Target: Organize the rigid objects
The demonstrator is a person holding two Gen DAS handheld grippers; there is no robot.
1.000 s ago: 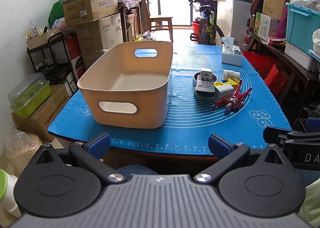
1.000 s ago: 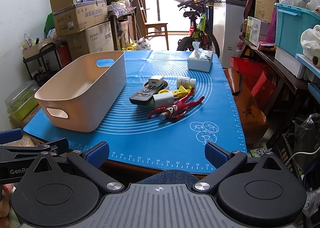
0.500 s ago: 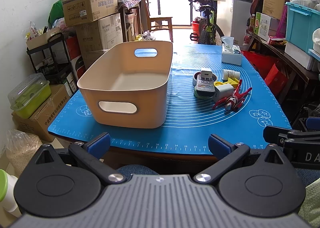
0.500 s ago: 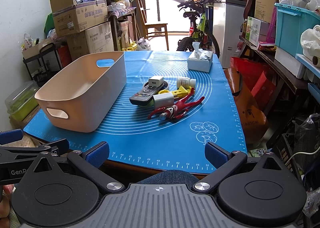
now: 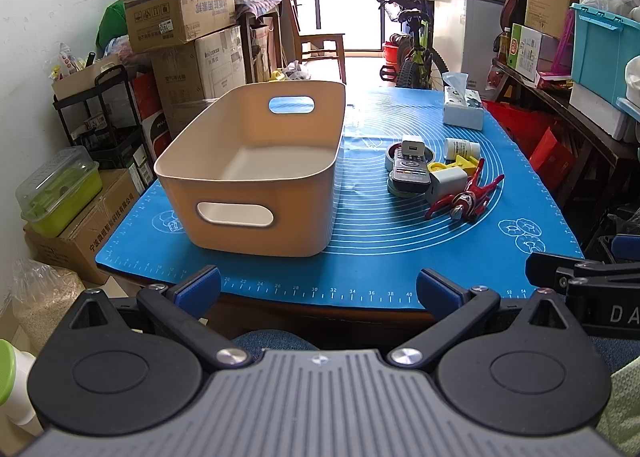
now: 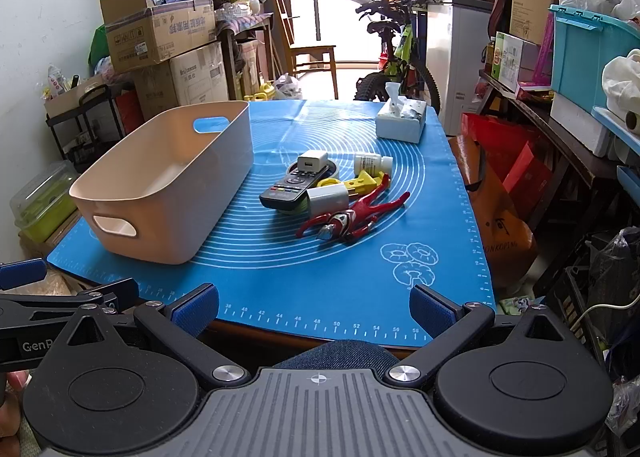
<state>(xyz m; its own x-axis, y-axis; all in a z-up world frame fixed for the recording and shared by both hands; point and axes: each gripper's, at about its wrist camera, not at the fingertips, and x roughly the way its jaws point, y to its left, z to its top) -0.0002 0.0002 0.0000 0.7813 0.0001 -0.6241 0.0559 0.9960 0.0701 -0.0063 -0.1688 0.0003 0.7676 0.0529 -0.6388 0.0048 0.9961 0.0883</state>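
An empty beige bin stands on the blue mat, left of a pile of small objects. The pile holds a black remote, a white charger, a grey adapter, a white bottle, a yellow piece and a red figure. My left gripper and right gripper are open and empty, held before the table's near edge.
A tissue box sits at the mat's far right. Stacked cardboard boxes stand left of the table, a shelf with a teal crate right, a bicycle behind.
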